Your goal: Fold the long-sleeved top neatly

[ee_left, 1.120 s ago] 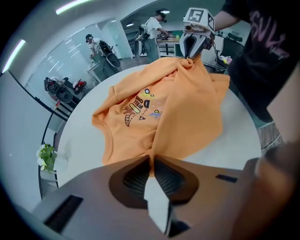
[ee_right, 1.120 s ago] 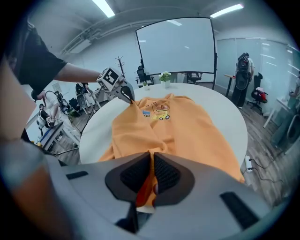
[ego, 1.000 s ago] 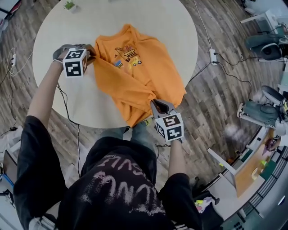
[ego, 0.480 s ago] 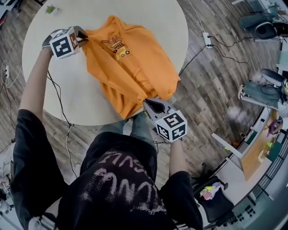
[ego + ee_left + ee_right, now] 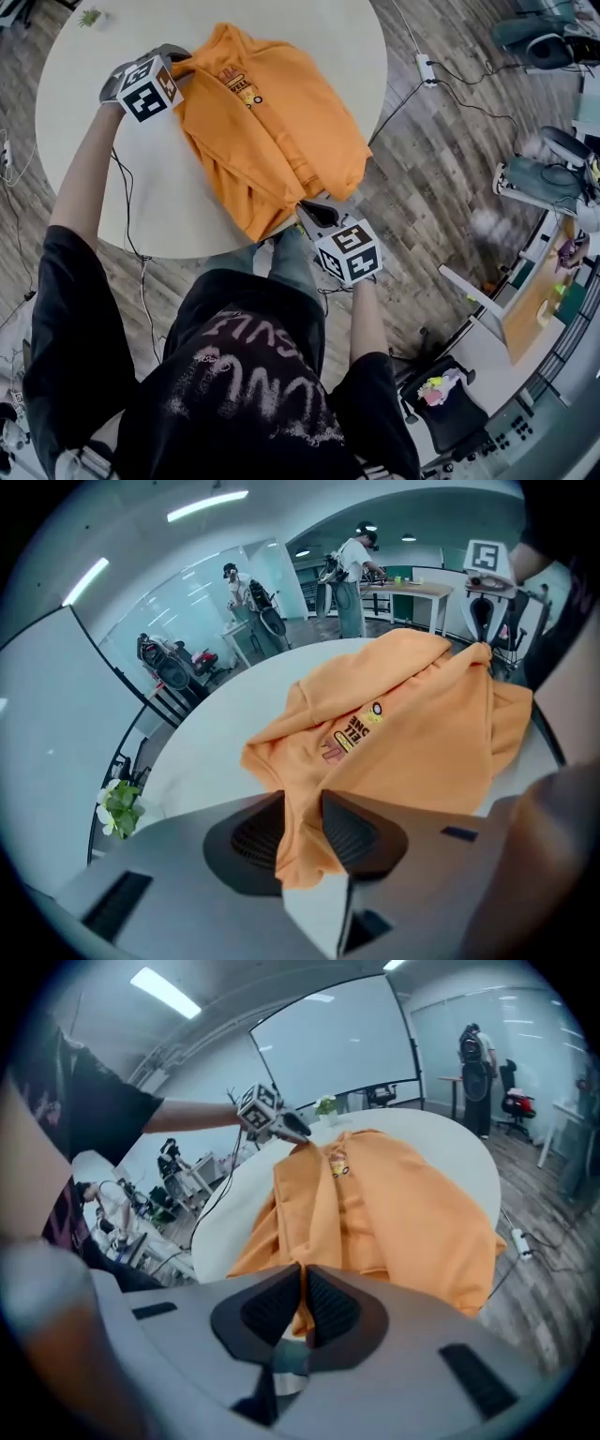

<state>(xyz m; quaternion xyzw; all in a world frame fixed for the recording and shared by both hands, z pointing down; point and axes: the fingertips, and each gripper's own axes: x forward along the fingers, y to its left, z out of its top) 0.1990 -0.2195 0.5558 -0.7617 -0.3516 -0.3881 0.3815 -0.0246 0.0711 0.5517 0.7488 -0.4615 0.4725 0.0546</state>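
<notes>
Apparently to lay a freshly turned fold down, the left tool (image 5: pixel 298 829) sits at the shoulder end of the orange long-sleeved top (image 5: pixel 281 122); its jaws have just been opening and now stand apart, with a slack fold of cloth between them. The top lies on the round pale worktop (image 5: pixel 159 211), chest print up, its left side doubled inward in a long rumpled ridge. At the near edge, the right tool (image 5: pixel 302 1312) is closed tight on the hem, probably to keep that fold line taut.
</notes>
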